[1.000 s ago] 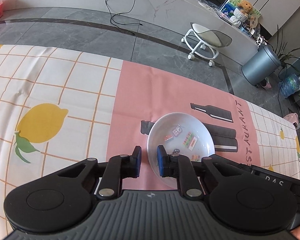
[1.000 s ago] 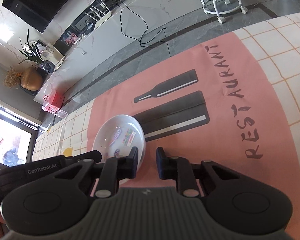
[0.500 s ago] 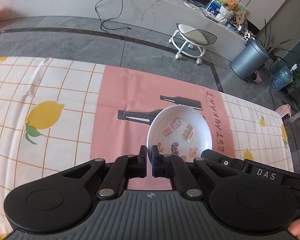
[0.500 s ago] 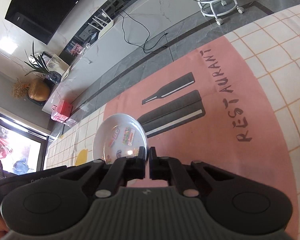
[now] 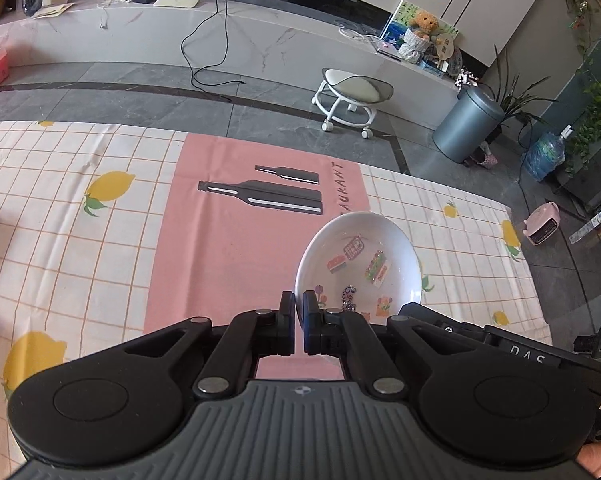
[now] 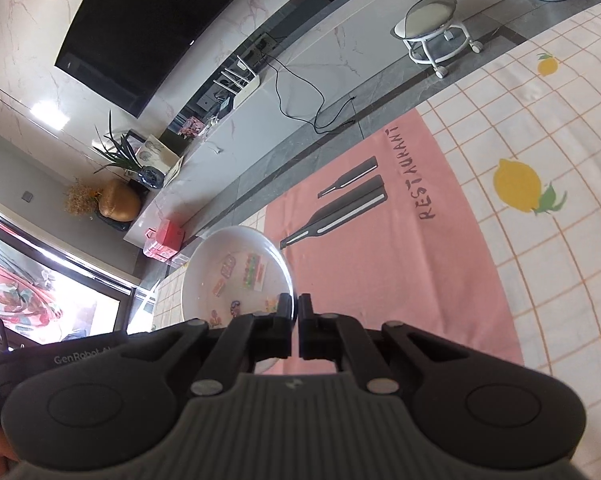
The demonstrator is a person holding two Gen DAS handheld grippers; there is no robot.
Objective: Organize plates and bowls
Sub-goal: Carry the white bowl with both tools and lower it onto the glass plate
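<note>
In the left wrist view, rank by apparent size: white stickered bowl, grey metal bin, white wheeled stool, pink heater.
1. White stickered bowl, though it is nearest the camera.
2-3. White wheeled stool and grey metal bin look alike.
4. Pink heater.

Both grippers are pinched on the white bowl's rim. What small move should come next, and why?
Probably carry it level toward its stacking spot. The left gripper and right gripper clamp opposite rims of the bowl, which seems raised above the tablecloth.

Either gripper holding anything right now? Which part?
Both hold the white bowl by its rim: the left gripper pinches the near-left edge, and the right gripper pinches the opposite edge, jaws closed over it.
</note>
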